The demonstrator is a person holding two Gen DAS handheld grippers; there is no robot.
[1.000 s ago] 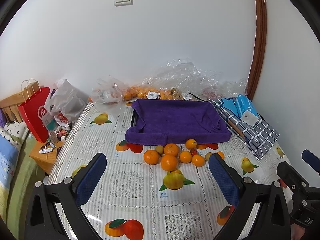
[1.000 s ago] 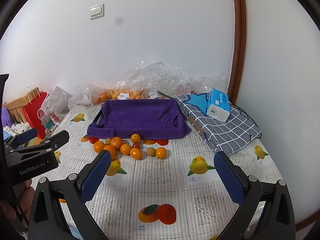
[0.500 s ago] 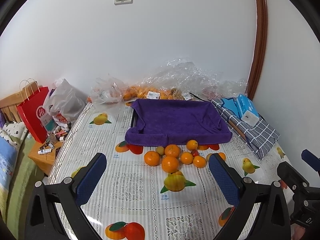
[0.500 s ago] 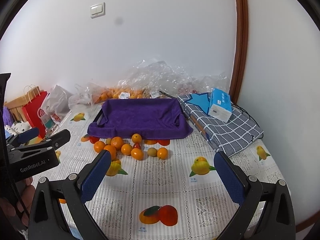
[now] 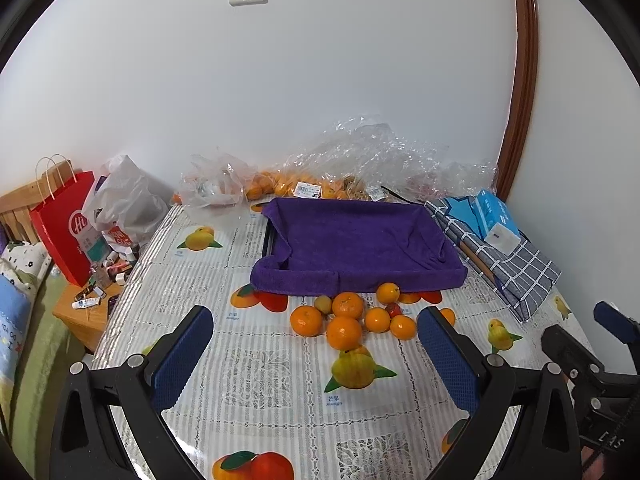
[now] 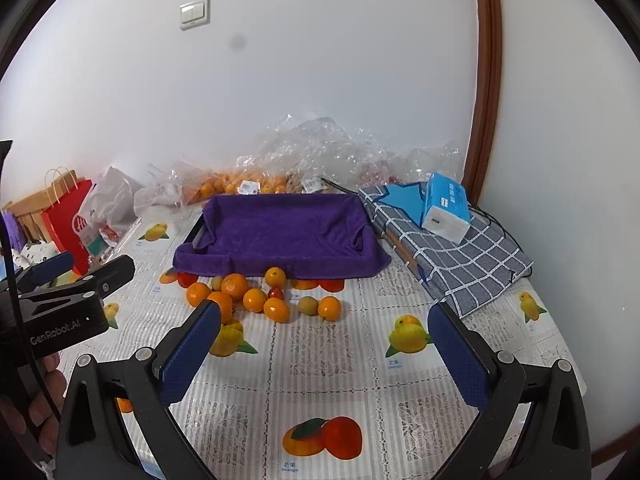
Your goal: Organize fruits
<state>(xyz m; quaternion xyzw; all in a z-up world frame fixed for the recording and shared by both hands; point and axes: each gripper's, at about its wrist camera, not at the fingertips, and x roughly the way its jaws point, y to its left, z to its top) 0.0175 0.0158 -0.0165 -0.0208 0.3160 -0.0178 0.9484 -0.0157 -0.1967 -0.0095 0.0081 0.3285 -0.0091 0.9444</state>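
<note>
Both black grippers, left (image 5: 312, 354) and right (image 6: 324, 346), gape wide, empty; seven round glossy oranges (image 6: 235, 286) lie clustered beside one plush purple towel-lined tray (image 6: 280, 232).

Both cameras have eased a little closer to the desk (image 5: 256, 392) over the last second. In the left wrist view the cluster of oranges (image 5: 344, 332) and the purple tray (image 5: 360, 240) sit slightly lower in the picture than before, and the printed peach pair at the near edge has slid partly below the picture's edge. In the right wrist view the tissue box (image 6: 446, 212) and the oranges (image 6: 256, 298) have drifted slightly rightward. No fruit has moved on the desk.
</note>
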